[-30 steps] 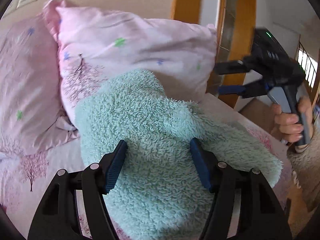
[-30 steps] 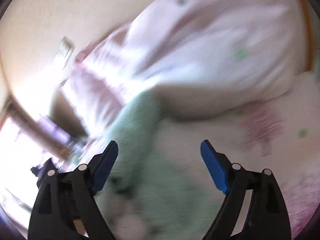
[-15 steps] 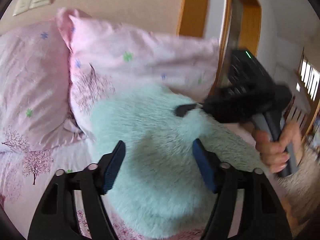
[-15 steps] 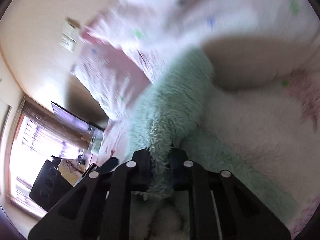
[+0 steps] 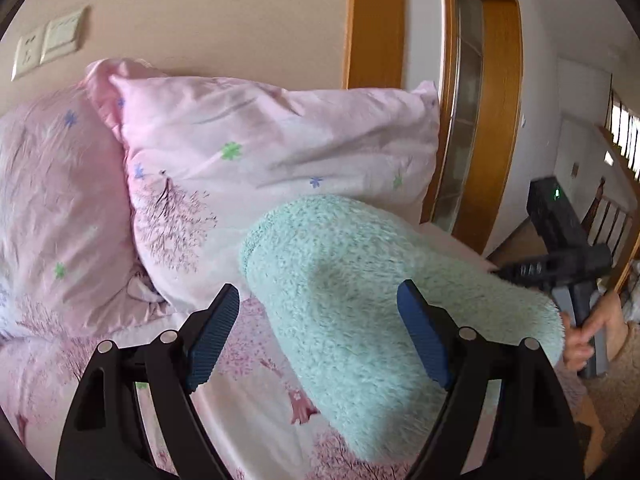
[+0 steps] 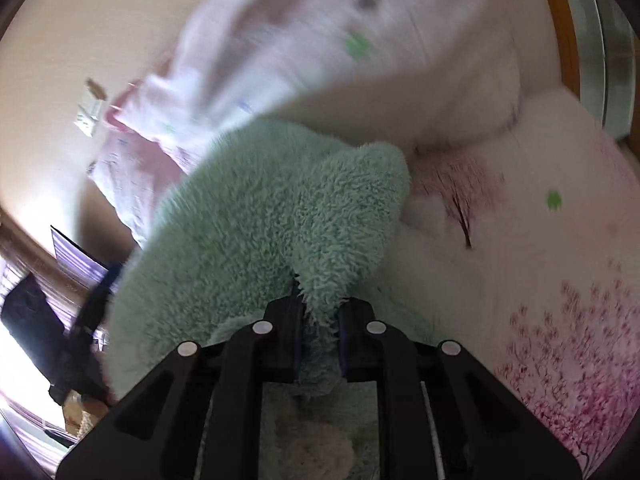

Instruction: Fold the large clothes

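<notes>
The fluffy mint-green garment [image 5: 380, 304] lies bunched on the bed [image 5: 248, 412], its far end against the pink pillow [image 5: 272, 152]. My right claw [image 6: 319, 340] is clamped tight on a tuft of its edge, lifting it in a fold. My left claw [image 5: 316, 340] hangs wide apart over the garment, gripping nothing.

Home bedroom: bed with pink cherry-tree-print sheet [image 5: 256, 392], two matching pink floral pillows [image 5: 276, 160] leaning on a beige wall. White wall switch and socket plates [image 5: 48, 46] upper left, orange wooden door frame [image 5: 496, 120] on the right. Dark flat screen [image 6: 76, 260] by a bright window in right wrist view.
</notes>
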`<state>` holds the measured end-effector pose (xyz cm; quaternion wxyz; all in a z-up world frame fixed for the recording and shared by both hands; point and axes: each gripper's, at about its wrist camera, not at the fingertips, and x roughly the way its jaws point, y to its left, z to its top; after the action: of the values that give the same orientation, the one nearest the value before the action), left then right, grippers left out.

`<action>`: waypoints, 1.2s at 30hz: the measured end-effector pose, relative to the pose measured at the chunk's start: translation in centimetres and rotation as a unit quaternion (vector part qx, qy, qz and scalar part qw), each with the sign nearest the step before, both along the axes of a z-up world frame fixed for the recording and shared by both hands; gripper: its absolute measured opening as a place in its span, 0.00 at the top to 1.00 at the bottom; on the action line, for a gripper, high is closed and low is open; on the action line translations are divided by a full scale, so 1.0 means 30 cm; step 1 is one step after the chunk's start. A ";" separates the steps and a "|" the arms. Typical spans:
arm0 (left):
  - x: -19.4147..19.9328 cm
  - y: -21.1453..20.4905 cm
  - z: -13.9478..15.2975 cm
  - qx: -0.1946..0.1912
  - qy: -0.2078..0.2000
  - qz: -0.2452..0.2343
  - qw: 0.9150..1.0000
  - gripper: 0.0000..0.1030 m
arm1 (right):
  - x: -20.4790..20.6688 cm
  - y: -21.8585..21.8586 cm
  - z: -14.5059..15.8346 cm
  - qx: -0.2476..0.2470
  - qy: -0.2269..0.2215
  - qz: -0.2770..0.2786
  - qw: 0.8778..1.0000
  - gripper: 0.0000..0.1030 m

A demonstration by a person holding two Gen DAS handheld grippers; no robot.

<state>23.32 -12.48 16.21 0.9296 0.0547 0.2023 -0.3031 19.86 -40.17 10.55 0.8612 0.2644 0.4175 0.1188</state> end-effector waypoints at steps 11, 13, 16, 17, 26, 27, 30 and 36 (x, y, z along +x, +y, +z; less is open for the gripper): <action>0.088 -0.189 -0.067 0.089 0.031 -0.025 0.995 0.21 | -0.017 -0.026 -0.072 -0.014 0.006 -0.007 1.000 0.79; 0.068 -0.196 -0.108 0.090 0.040 -0.032 0.995 0.21 | -0.047 -0.040 -0.044 -0.030 -0.005 -0.024 0.999 0.66; 0.043 -0.202 -0.137 0.091 0.038 -0.030 0.995 0.21 | -0.136 -0.062 0.047 -0.062 -0.060 -0.058 0.995 0.61; 0.035 -0.207 -0.140 0.094 0.032 -0.027 0.995 0.21 | -0.155 -0.047 0.062 -0.071 -0.077 -0.063 0.993 0.61; 0.025 -0.258 -0.171 0.093 0.014 -0.003 0.996 0.20 | -0.220 0.126 -0.007 -0.109 -0.065 0.016 0.992 0.58; 0.023 -0.269 -0.177 0.098 0.012 -0.002 0.995 0.20 | -0.191 0.109 -0.061 -0.089 -0.044 0.016 0.995 0.53; 0.011 -0.291 -0.190 0.106 -0.009 0.007 0.994 0.20 | -0.155 0.040 -0.144 0.000 -0.032 0.016 0.999 0.50; -0.005 -0.204 -0.052 0.070 -0.042 0.023 0.996 0.18 | -0.164 0.025 -0.134 0.002 -0.041 0.017 0.999 0.49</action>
<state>23.18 -18.61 14.66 0.9380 0.1279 0.1848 -0.2638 14.94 -39.43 6.52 0.8749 0.2537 0.3862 0.1446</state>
